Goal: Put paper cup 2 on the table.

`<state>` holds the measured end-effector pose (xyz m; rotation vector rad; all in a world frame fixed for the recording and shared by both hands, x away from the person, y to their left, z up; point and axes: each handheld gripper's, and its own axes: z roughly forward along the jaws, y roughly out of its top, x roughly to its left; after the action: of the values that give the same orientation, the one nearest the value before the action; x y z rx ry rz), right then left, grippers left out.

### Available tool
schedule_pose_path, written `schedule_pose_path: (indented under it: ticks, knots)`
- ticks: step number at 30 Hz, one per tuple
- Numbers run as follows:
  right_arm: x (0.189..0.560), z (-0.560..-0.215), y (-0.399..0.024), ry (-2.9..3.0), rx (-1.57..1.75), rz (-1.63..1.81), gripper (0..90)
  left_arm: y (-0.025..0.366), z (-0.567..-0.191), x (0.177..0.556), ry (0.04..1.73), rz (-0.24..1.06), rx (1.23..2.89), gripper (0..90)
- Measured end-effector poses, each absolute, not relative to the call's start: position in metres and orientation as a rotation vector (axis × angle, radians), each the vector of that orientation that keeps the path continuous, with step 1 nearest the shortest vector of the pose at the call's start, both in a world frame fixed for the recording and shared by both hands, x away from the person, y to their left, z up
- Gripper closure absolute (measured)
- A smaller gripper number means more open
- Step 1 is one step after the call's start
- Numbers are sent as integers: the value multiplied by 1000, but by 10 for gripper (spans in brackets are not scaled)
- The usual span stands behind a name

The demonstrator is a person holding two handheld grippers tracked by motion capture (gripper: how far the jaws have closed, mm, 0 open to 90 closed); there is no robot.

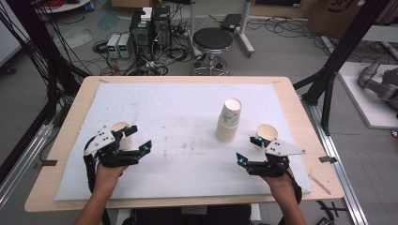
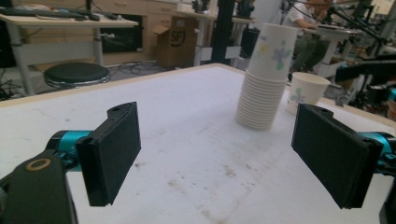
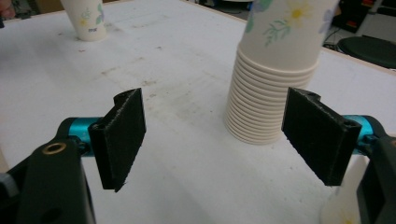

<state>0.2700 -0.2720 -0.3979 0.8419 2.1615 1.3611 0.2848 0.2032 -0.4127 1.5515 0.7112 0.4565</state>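
A tall stack of flowered paper cups [image 1: 228,120] stands on the white mat [image 1: 187,108], right of centre. One single cup [image 1: 266,133] sits just beyond my right gripper [image 1: 248,150], touching or nearly touching its far jaw. Another single cup [image 1: 120,131] stands beside the far jaw of my left gripper [image 1: 141,138]. Both grippers are open with nothing between their jaws. The left gripper [image 2: 219,158] faces the stack [image 2: 264,88] and the single cup [image 2: 306,91] across the mat. The right gripper [image 3: 215,140] has the stack [image 3: 275,79] close ahead, with the far cup [image 3: 86,18] at top left.
The mat lies on a wooden table [image 1: 291,101] with bare wood at the edges. Behind the table a black stool [image 1: 212,40] and computer boxes [image 1: 150,28] stand among cables on the floor. A black frame post [image 1: 335,61] rises at the right.
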Motion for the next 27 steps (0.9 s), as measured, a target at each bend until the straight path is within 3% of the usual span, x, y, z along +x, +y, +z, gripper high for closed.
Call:
schedule_pose_path:
  ticks: [27]
  knots:
    - [254, -399, -286, 2109, 882, 1338, 223, 198, -419, 280, 686, 479, 1581, 163]
